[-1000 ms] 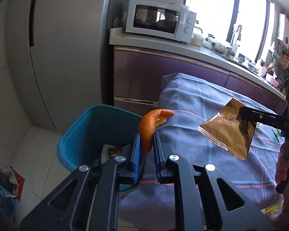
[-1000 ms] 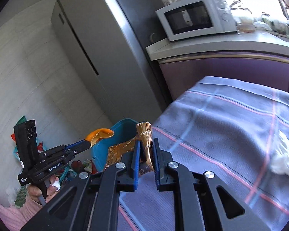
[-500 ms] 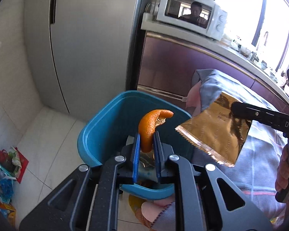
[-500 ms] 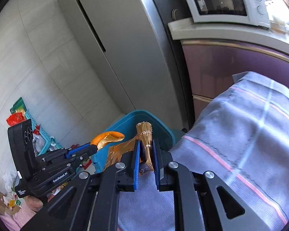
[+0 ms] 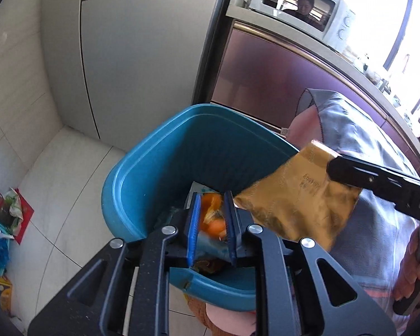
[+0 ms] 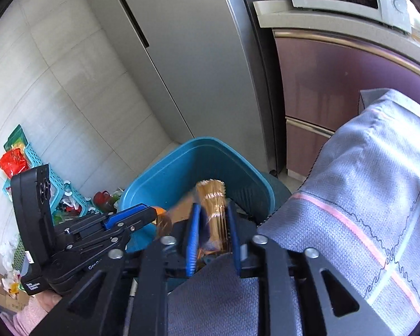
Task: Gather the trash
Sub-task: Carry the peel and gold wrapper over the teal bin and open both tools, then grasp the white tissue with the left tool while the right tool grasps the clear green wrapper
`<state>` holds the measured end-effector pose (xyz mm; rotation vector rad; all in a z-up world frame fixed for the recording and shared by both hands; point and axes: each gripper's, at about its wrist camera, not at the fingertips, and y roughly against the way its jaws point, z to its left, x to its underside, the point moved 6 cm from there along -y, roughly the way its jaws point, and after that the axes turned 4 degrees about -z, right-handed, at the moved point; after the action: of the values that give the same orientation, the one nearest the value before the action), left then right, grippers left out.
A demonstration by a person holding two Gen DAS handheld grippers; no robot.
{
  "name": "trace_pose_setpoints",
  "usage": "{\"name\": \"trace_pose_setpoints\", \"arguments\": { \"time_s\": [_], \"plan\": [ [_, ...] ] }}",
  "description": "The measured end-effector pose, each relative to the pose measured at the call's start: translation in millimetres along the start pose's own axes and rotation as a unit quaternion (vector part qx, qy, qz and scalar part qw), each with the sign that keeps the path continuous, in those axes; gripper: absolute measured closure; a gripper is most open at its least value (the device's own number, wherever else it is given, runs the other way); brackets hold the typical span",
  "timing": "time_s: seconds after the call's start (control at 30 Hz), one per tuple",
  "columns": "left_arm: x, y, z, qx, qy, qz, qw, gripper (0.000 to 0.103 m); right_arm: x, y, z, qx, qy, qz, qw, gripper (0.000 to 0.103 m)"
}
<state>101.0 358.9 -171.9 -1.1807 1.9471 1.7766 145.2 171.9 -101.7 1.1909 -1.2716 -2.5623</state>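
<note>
Step in hand, as I read it: drop both bits of trash into the blue bin point(image 5: 120, 184), which stands on the floor beside the cloth-covered worktop point(image 6: 364, 182).

L gripper point(image 5: 213, 196) is well placed, right over the bin's mouth. Its fingers stand a little apart with the orange peel point(image 5: 210, 208) low between them. The peel looks let go, not pinched, tho I can't be 100% sure a pad isn't touching it. If it hangs, I'd open wider and give a small shake, no more.

R gripper point(image 6: 212, 205) needs more care. Its fingers have just been opening, and the gold foil wrapper point(image 5: 294, 204) is between them, blurred and prob. sliding out. From the L cam the wrapper is wide and flat. Part of it hangs over the bin's right rim, and part sits over the cloth edge. A light foil like that could catch the rim or flop back on the cloth, so I'd nudge the R gripper further in over the opening before spreading fully. I'd also keep the two tools apart, since they're close.

Pose: both grippers tilt steeply down at the bin. L is near its middle. R reaches in from the worktop side, with the person's hand point(image 5: 414, 266) low on its handle.
</note>
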Motion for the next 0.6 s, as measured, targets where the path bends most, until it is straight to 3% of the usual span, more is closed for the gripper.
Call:
{"name": "trace_pose_setpoints", "arguments": {
  "time_s": [0.37, 0.6],
  "plan": [
    [-5.3, 17.2, -14.0, 0.009, -0.004, -0.022, 0.9997, 0.082, 9.4, 30.0, -14.1, -0.016, -0.006, -0.022, 1.000, 0.081],
    [-7.5, 50.9, -67.1, 0.068, -0.048, -0.050, 0.9953, 0.070, 32.1, 94.4, -37.1, -0.016, -0.004, -0.066, 0.998, 0.078]
  ]
}}
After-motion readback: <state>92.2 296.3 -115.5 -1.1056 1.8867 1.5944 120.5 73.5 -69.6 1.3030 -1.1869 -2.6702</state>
